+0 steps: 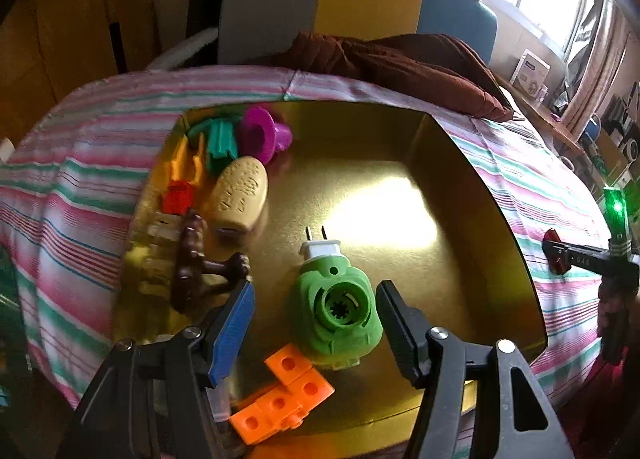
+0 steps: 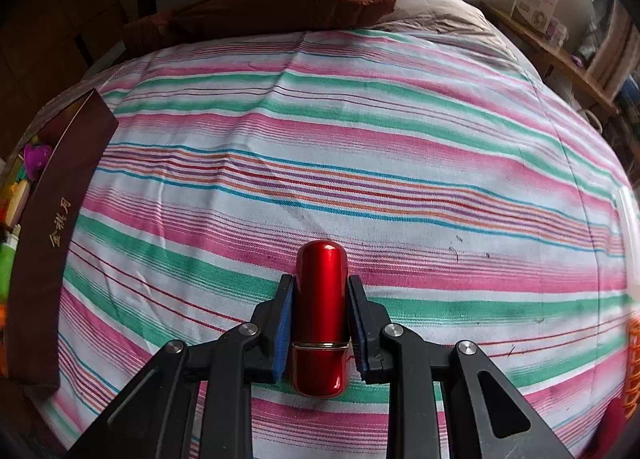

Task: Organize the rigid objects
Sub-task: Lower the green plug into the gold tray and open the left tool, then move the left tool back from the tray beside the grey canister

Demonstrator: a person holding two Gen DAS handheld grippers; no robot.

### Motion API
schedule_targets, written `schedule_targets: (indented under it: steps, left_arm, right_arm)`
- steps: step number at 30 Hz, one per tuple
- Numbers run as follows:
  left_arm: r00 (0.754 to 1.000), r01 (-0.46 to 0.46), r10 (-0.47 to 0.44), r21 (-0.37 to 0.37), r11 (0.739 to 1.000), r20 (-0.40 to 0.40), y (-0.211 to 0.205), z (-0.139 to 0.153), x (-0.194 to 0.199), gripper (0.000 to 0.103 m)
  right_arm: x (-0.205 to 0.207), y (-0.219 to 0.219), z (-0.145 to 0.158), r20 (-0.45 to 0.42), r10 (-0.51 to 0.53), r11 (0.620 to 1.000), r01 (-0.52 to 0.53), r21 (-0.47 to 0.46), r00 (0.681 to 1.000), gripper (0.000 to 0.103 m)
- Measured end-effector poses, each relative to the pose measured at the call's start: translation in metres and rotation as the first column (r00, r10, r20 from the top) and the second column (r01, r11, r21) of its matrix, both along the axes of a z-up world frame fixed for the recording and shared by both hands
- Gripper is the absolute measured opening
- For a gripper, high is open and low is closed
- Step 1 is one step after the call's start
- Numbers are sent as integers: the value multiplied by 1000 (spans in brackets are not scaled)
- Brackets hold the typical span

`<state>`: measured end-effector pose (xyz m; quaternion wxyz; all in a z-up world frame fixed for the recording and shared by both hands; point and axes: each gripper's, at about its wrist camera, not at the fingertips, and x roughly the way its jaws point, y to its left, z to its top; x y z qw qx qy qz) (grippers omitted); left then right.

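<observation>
My left gripper (image 1: 316, 299) is open above a gold-lined box (image 1: 460, 219); a green plug-in night light (image 1: 338, 309) lies on the box floor between its fingers. Orange linked cubes (image 1: 280, 395) lie just in front. Along the box's left side lie a brown toy figure (image 1: 196, 263), a tan ridged piece (image 1: 240, 195), a magenta cup (image 1: 262, 135), teal (image 1: 220, 139), orange (image 1: 188, 163) and red (image 1: 176, 197) toys. My right gripper (image 2: 320, 283) is shut on a glossy red lipstick tube (image 2: 320, 315) over the striped bedsheet (image 2: 360, 163); it also shows in the left wrist view (image 1: 556, 255).
The box's maroon outer wall (image 2: 52, 227) stands at the left of the right wrist view. A brown quilt (image 1: 400, 67) lies at the far end of the bed. A shelf with boxes (image 2: 536, 3) runs along the right under a window.
</observation>
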<state>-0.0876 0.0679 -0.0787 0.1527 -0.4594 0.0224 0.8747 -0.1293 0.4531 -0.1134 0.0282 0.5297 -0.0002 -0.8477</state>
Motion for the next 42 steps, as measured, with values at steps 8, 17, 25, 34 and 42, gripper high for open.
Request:
schedule_targets:
  steps: [8,17,25,34,42]
  left_arm:
    - [992,-9,4,-39,999,-129,-2,29,26,64]
    - [984,-12,2,-55,998,-176,-3,42,40,64]
    - [987,-27,22,-26,999,-156,-14,40,46,64]
    - [985,-74,70,-15,997,-155,-39,39,50,64]
    - [983,-115,114,1,993,-143,-59,35,50,64]
  right_arm:
    - [4,-2,1,-8,8,1000,-8,16,1000,26]
    - [7,-3,0,-20,-4,1000,4,3,1000,26]
    - [10,-3,1,-30,-9,1000,8,-17,1000,26]
    - [10,-3,0,-39,-16,1000,15,-20,999,26]
    - [6,-6,-1,-9,-43,999,43,-16,999,26]
